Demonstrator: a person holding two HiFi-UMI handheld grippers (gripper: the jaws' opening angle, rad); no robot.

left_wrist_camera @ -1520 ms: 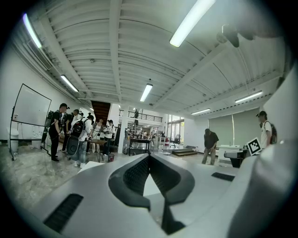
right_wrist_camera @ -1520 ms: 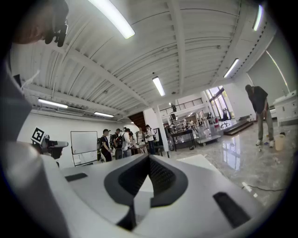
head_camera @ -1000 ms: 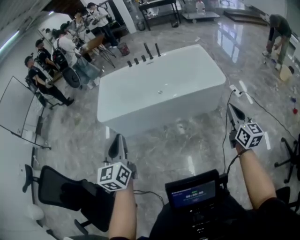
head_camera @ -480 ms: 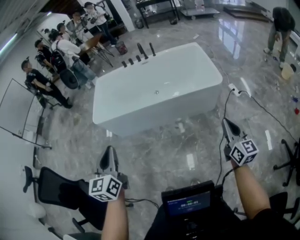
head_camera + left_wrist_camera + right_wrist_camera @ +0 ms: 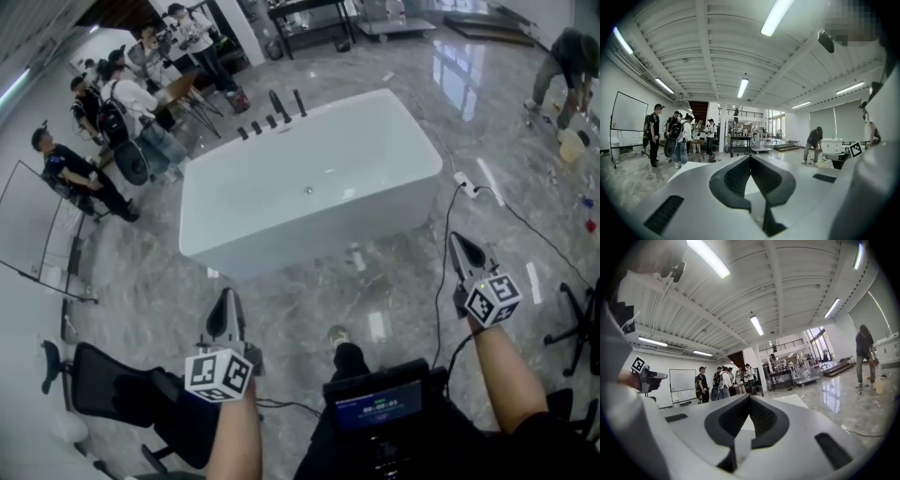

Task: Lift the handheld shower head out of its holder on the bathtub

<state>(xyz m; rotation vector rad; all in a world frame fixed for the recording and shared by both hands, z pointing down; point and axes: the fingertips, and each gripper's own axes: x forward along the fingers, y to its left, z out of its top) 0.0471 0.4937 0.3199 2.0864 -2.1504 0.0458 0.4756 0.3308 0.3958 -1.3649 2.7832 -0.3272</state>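
Note:
A white freestanding bathtub (image 5: 234, 239) stands on the marble floor ahead of me. A row of black fittings (image 5: 272, 112) rises from its far rim; which one is the handheld shower head I cannot tell from here. My left gripper (image 5: 225, 298) hangs over the floor short of the tub's near left corner, shut and empty. My right gripper (image 5: 457, 239) hovers near the tub's right end, also shut with nothing in it. In the left gripper view the left gripper's (image 5: 750, 158) tips meet. The right gripper's (image 5: 750, 396) tips meet the same way in its own view.
Several people (image 5: 122, 103) stand behind the tub's far left end, near a whiteboard (image 5: 28, 220). A black office chair (image 5: 122, 389) sits at my lower left. A cable and power strip (image 5: 466, 183) lie on the floor right of the tub. Another person (image 5: 562, 56) bends at the far right.
Both grippers have sunk a little lower in the head view, still shut. A shoe has come into view on the floor between my arms, and the tub has shifted up and left.

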